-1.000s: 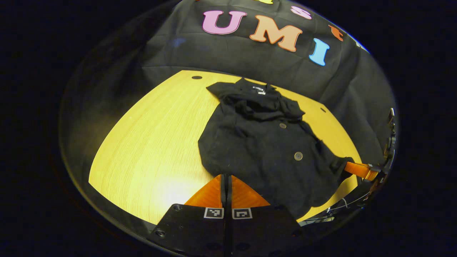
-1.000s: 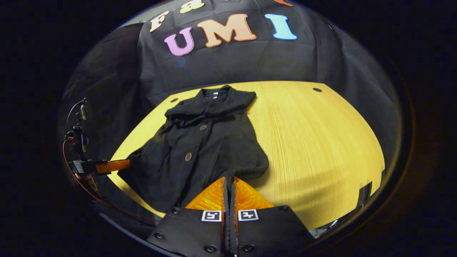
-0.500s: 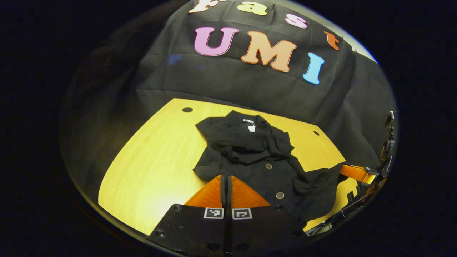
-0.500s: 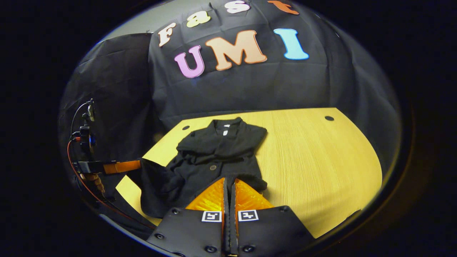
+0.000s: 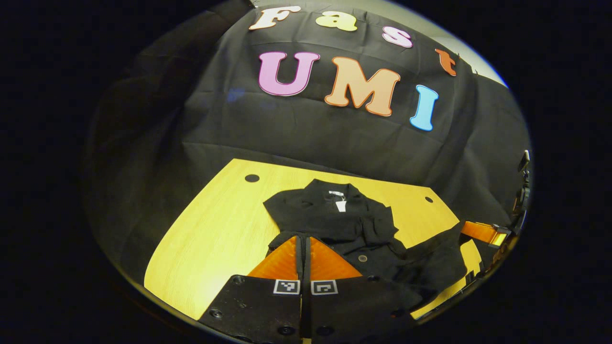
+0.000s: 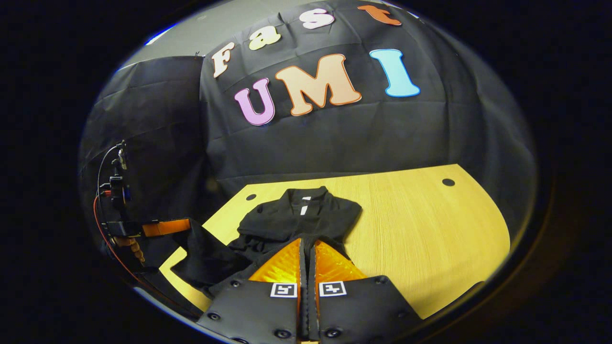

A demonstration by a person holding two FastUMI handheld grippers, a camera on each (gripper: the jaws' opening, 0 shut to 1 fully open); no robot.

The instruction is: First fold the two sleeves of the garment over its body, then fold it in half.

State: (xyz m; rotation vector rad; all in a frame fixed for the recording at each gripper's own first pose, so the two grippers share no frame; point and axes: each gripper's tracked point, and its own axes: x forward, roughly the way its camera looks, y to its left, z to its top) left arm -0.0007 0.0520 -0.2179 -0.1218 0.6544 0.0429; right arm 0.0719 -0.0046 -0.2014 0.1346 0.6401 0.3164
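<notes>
- The garment (image 5: pixel 334 215) is lying on the tabletop (image 5: pixel 215 229), collar toward the far edge, its near hem raised.
- The left gripper (image 5: pixel 303 239) and right gripper (image 6: pixel 308 242) are each pinching a hem corner, jaws clamped together on cloth.
- Judging the half fold underway: carry both corners level toward the collar, keeping the hem taut.
</notes>
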